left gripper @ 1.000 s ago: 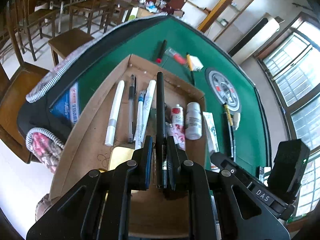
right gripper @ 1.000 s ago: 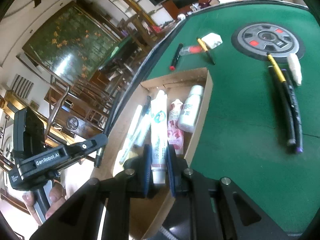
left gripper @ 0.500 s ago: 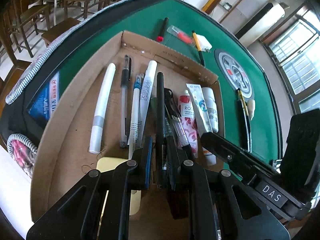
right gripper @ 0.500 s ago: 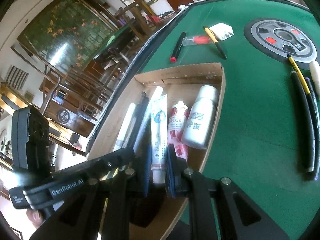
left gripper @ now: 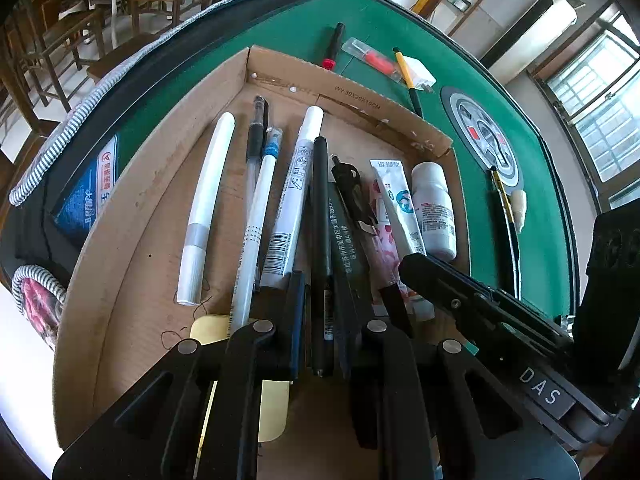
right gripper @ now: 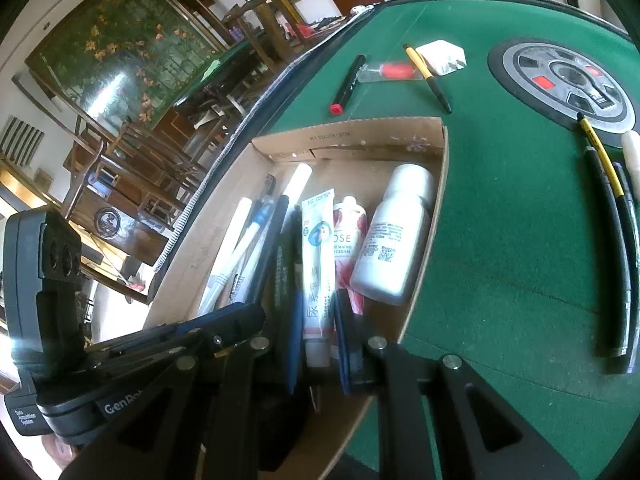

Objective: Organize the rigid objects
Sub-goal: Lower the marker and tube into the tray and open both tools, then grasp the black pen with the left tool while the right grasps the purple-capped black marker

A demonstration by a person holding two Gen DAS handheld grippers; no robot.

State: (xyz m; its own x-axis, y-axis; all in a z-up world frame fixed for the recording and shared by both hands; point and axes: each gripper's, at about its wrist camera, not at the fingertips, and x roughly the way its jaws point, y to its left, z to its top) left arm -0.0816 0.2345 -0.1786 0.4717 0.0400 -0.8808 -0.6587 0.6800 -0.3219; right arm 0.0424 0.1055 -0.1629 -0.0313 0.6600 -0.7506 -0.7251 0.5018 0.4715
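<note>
Only left view: yellow card under the pens.
Left claw: gripping a black pen over the box.
Right claw: gripping a white tube in the box.
Bottles: one.

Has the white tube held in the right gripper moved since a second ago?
Yes. The white tube in the right gripper has come down into the cardboard box, beside the rose hand-cream tube.

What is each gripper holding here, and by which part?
Left gripper: black pen, held near its lower end. Right gripper: white tube, held at its cap end, above the cardboard box.
</note>
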